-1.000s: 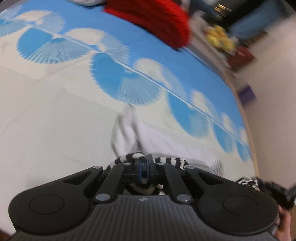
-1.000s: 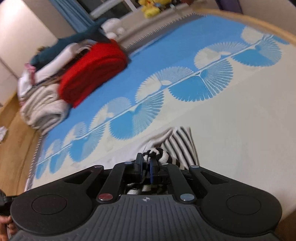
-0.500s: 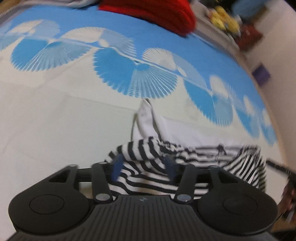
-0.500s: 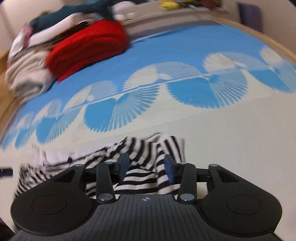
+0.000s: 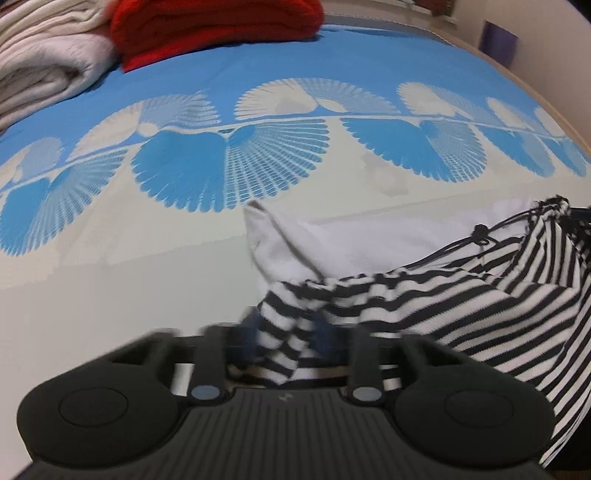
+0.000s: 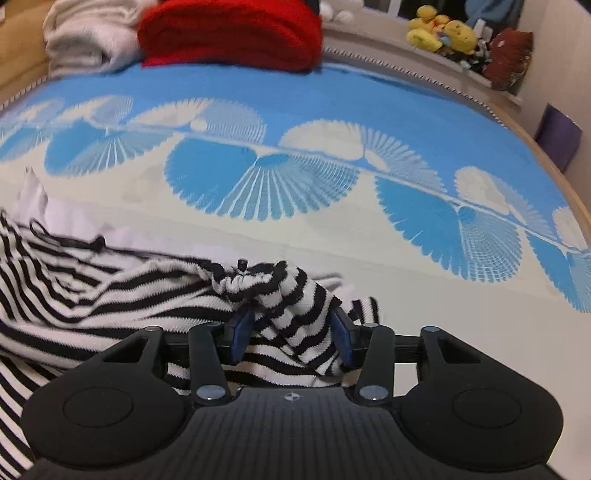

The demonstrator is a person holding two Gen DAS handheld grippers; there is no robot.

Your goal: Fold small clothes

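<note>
A black-and-white striped garment [image 5: 461, 302] lies bunched on the bed, with its white part [image 5: 332, 240] spread out behind it. My left gripper [image 5: 286, 332] is blurred and its jaws are closing. A fold of the striped cloth sits between the pads, which touch it on both sides. In the right wrist view the same garment [image 6: 110, 295] stretches away to the left. My right gripper [image 6: 291, 332] is closing too, but its blue pads [image 6: 240, 328] still stand wide around a loosely hanging striped fold with a gathered drawstring edge.
The bed cover [image 5: 258, 158] is cream with blue fan shapes and a blue far half. A folded red blanket [image 6: 229, 29] and cream blankets [image 6: 88, 33] are stacked at the far side. Plush toys [image 6: 439, 29] sit on a ledge behind; a purple object [image 6: 557, 136] stands by the wall.
Both grippers were shut on the garment's striped edge, then opened wide. Both views have rolled level and sunk toward the bed, and the jaws now narrow on folds of the cloth.
</note>
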